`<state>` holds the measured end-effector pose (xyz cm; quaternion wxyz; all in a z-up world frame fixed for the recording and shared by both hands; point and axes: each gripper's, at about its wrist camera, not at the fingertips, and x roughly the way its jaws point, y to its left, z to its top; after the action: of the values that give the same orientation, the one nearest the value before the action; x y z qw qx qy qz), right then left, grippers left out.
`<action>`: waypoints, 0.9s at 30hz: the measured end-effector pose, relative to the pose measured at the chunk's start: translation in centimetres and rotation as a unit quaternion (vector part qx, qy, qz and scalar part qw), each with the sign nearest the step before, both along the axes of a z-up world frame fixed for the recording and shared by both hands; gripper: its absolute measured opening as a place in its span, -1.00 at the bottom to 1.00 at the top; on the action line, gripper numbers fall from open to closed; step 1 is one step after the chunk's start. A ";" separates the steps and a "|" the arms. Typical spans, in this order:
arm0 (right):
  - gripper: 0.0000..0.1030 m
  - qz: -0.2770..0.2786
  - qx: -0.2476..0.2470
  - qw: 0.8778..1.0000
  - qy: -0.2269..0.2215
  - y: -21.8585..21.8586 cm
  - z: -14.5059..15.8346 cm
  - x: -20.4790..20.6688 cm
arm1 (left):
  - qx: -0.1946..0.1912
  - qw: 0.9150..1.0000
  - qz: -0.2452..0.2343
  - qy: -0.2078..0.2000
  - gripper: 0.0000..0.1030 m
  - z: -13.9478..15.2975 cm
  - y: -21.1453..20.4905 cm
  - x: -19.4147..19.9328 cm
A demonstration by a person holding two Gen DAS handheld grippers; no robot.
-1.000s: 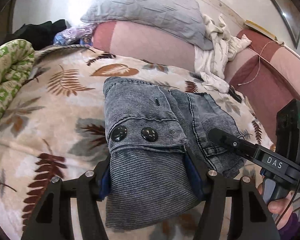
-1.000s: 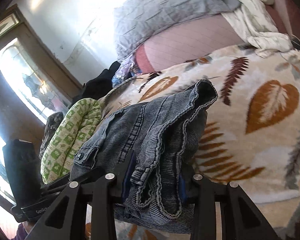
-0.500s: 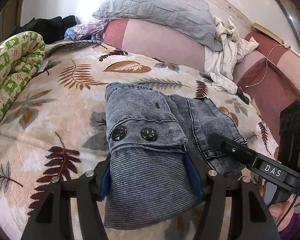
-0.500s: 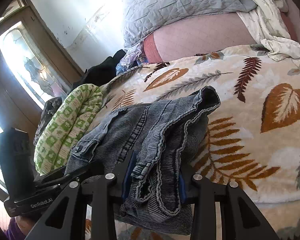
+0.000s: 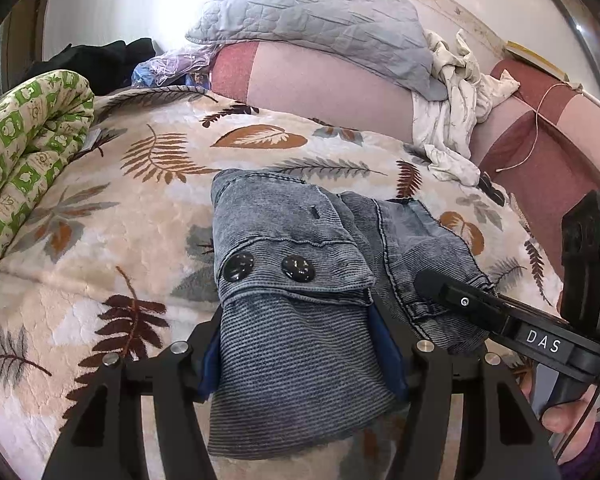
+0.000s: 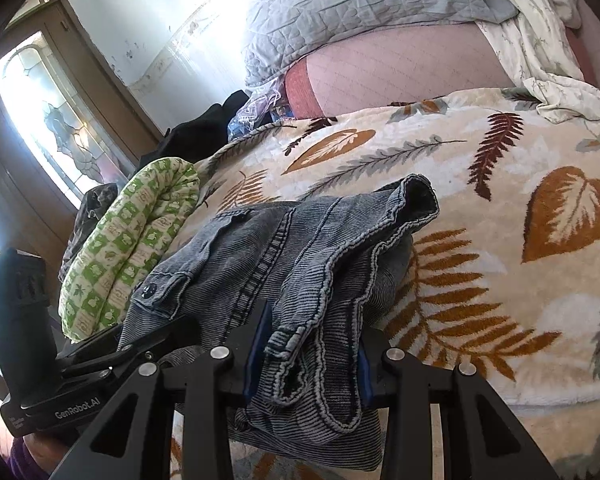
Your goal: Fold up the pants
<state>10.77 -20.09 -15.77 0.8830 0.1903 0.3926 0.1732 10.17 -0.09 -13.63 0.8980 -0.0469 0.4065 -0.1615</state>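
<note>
From the left wrist, one pair of pants [image 5: 300, 280] with two black buttons [image 5: 268, 268] lies on the bed's leaf blanket [image 5: 120, 220], the left gripper [image 5: 300, 360] jaws clamped on its ribbed end. From the right wrist, the right gripper [image 6: 308, 356] jaws pinch one bunched seam edge.

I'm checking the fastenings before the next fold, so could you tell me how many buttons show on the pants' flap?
2: the left button and the right button sit side by side on the flap, just beyond the left gripper. Others may be hidden.
</note>
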 end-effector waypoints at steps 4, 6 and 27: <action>-0.24 0.000 -0.002 1.000 0.003 0.0 -0.1 0.1 | 0.000 1.000 0.000 0.000 0.26 -0.2 0.0 0.1; -0.24 0.000 -0.002 1.000 0.005 0.0 -0.2 0.1 | -0.001 1.000 0.000 0.000 0.26 -0.2 0.1 0.1; -0.24 -0.001 -0.007 1.000 0.007 0.4 -0.3 0.3 | -0.001 1.000 0.002 0.001 0.26 -0.3 0.1 0.0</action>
<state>11.03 -19.72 -16.10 0.8819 0.1856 0.3994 0.1682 10.16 0.05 -13.93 0.8979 -0.0492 0.4073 -0.1598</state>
